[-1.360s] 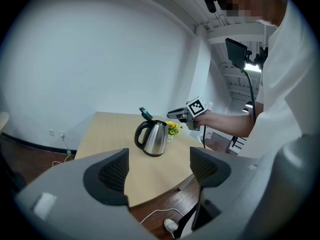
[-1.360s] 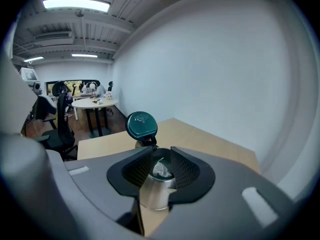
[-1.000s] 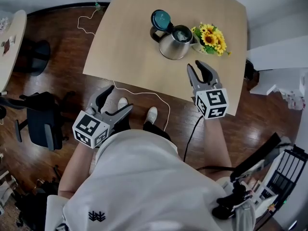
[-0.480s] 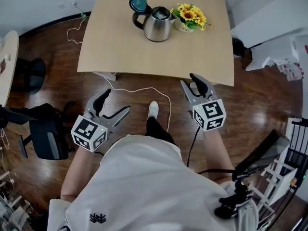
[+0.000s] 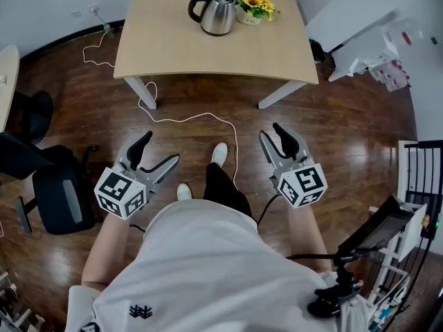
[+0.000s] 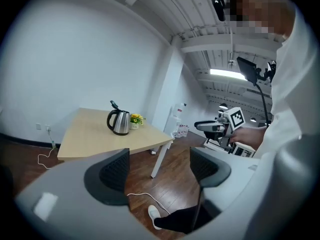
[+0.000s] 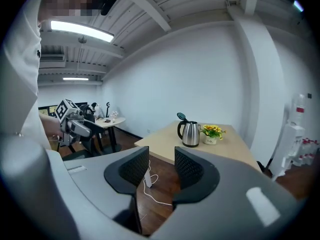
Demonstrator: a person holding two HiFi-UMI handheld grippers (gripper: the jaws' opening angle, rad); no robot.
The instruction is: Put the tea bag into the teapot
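Two empty grippers hang short of the table point(image 5: 208, 54), my left gripper point(image 5: 159, 149) wide, right gripper point(image 5: 271, 133) opening on nothing; the teapot point(image 5: 216, 14) stands at the table's far edge, no tea bag in sight; I'd step closer first

Both your forearms reach forward, one on each side of your body, with the two grippers held about level and well apart. Left gripper point(image 5: 160, 148): jaws wide apart, nothing between them, pointing forward and slightly inward. Right gripper point(image 5: 269, 130): jaws opening, nothing between them, pointing forward.
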